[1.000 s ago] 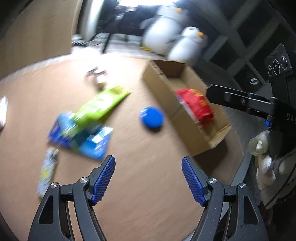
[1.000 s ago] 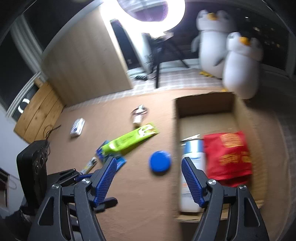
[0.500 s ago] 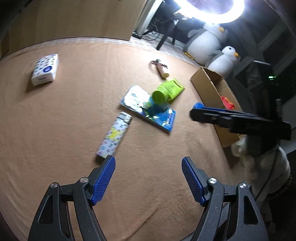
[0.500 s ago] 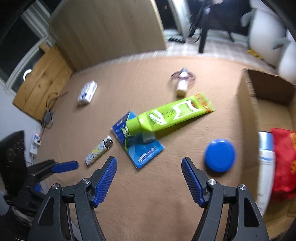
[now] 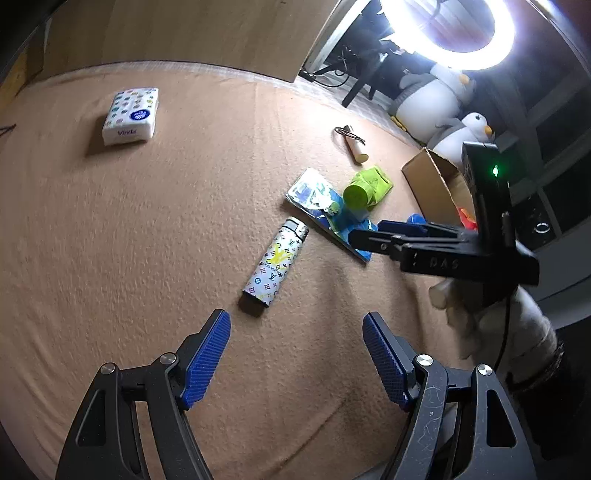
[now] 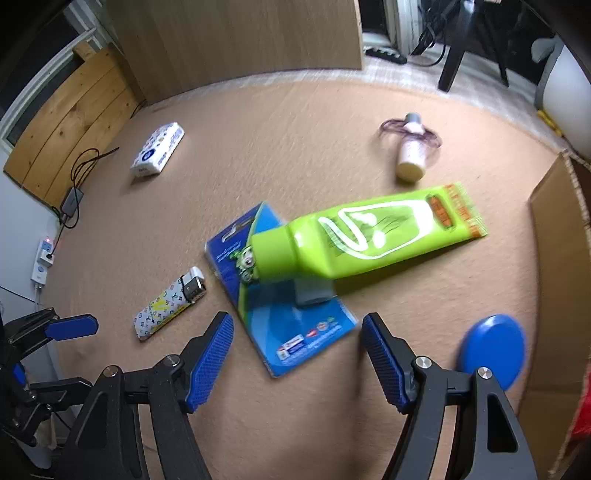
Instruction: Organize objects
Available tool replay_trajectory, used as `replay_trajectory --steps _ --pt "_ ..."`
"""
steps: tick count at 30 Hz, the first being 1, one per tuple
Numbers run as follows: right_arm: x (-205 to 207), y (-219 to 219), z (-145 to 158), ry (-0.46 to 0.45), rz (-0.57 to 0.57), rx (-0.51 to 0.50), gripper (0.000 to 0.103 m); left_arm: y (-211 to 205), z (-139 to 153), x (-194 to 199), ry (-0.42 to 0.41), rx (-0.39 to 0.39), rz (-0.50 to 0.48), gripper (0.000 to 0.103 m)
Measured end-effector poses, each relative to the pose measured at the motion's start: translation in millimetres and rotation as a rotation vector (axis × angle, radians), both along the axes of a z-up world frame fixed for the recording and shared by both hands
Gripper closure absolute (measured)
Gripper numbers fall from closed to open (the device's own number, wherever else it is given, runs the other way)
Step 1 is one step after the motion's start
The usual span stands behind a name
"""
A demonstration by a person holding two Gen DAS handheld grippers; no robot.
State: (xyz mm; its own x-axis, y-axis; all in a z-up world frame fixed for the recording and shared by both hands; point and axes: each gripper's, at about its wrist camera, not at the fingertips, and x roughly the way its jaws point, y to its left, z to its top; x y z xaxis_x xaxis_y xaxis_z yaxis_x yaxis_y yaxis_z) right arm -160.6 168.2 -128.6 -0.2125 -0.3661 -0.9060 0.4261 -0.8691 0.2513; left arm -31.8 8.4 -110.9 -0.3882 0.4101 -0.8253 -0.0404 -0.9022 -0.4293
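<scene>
Both hand-held grippers (image 5: 295, 354) (image 6: 297, 356) gape wide, empty.

hidden: cardboard box (image 5: 436, 184) interior mostly behind right gripper (image 5: 373, 236) | cut off: box (image 6: 554, 295) at right frame edge | covered: blue blister card (image 6: 295, 325) middle under green tube (image 6: 369, 240) | illegible: card print, blurred

Ring light (image 5: 448, 33) glare, fisheye warp, perhaps blur
</scene>
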Motion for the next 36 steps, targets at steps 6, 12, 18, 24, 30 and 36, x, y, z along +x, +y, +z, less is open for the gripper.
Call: replay_trajectory --steps 6,12,18,24,30,36 --pt "14.3 -20.8 0.1 -0.024 0.027 -0.064 0.034 -6.4 -3.2 0.4 -0.003 -0.001 0.005 0.026" --pt "19.6 -44.7 -0.5 -0.022 0.045 -0.086 0.034 -11.0 -3.9 1.5 -0.002 0.002 -0.001 0.026" --pt "14.9 -51.7 1.4 -0.045 0.035 -0.103 0.034 -18.4 -5.3 1.9 -0.003 0.008 0.011 0.026" --pt "-0.1 -48.5 -1.8 -0.08 -0.054 -0.133 0.034 -27.2 -5.2 4.6 0.003 0.021 0.019 0.026" --pt "-6.9 -70.0 -1.9 -0.12 -0.007 -0.21 0.034 -34.7 -8.5 3.6 -0.003 0.031 0.029 0.026" --pt "8.5 -53.5 28.8 -0.109 -0.011 -0.254 0.034 -45.9 -3.8 2.5 0.013 0.032 0.046 0.026"
